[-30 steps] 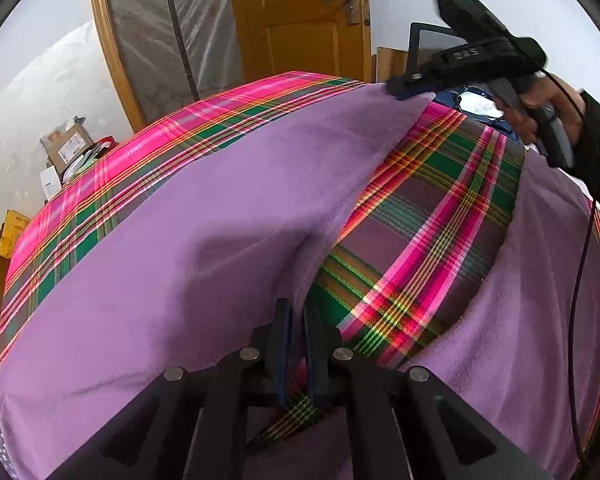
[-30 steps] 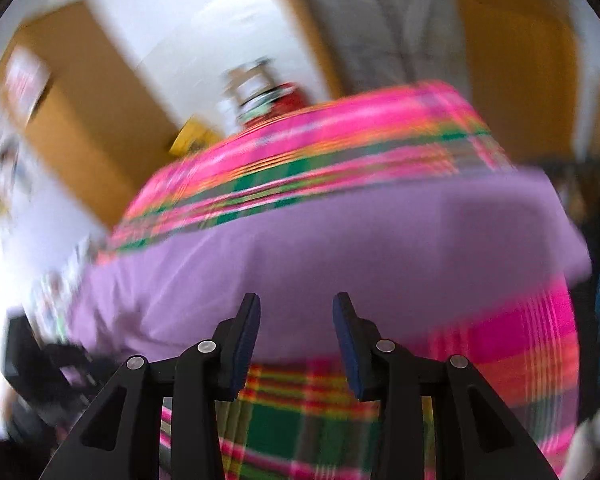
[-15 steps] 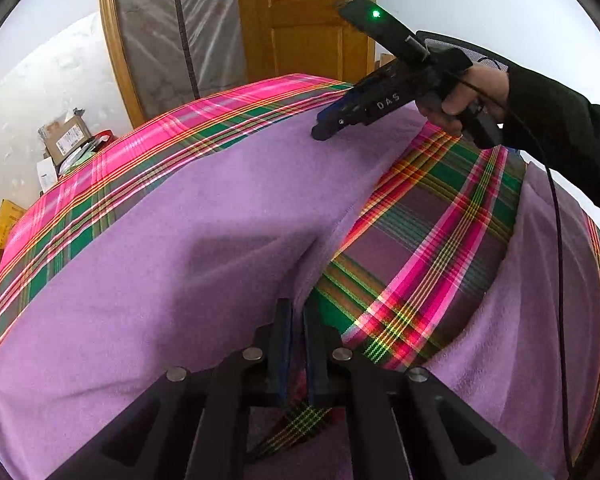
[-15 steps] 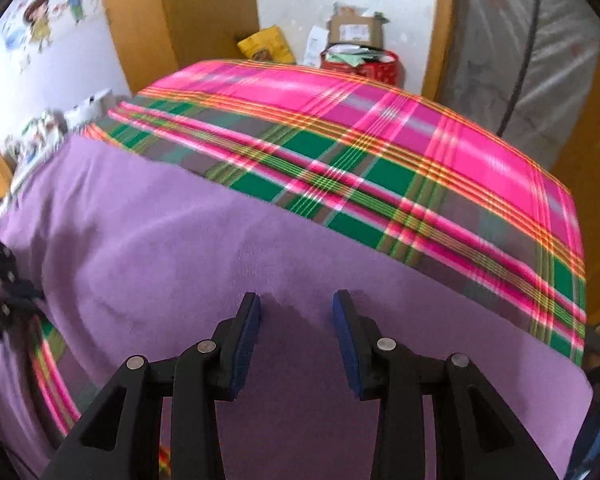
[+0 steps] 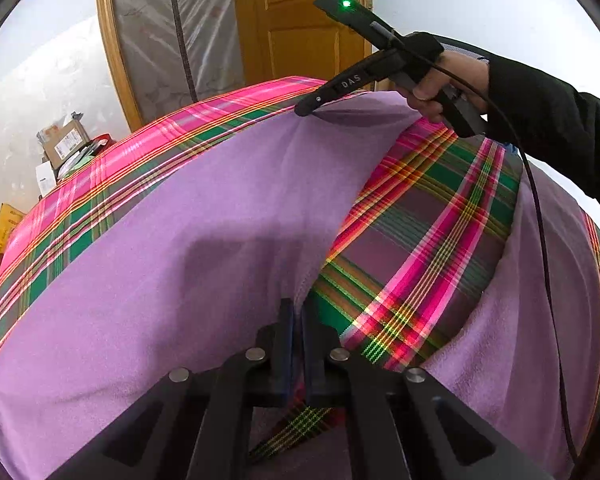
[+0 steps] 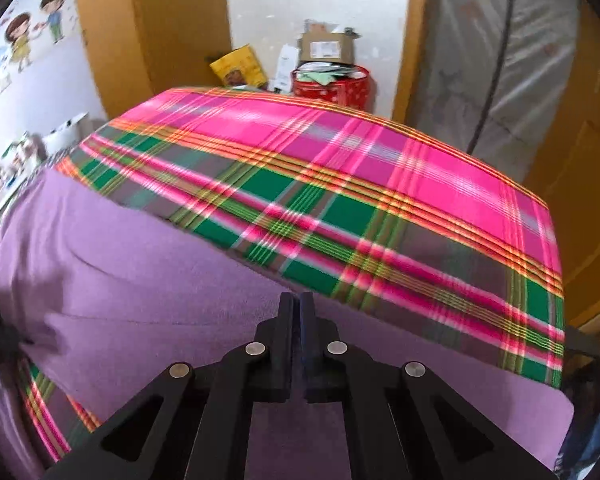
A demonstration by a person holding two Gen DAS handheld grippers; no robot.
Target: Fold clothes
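Observation:
A purple fleece cloth [image 5: 204, 248] lies spread over a bed with a pink, green and grey plaid cover [image 5: 112, 184]. My left gripper [image 5: 297, 312] is shut on the cloth's near edge, where a fold exposes plaid [image 5: 424, 248]. My right gripper [image 5: 306, 109] reaches down to the cloth's far edge, held by a hand in a black sleeve. In the right wrist view the right gripper [image 6: 297, 304] is shut on the purple cloth [image 6: 148, 280] at its edge beside the plaid cover [image 6: 340, 184].
A wooden door [image 5: 300, 20] and a plastic-wrapped mattress [image 5: 172, 28] stand behind the bed. Cardboard boxes [image 6: 328, 46], a red bin [image 6: 332, 84] and a yellow packet [image 6: 238, 68] sit on the floor past the bed's far side.
The right gripper has come down to the cloth's far edge and shut its fingers on it; it was open before. The left gripper keeps its hold and has hardly moved.

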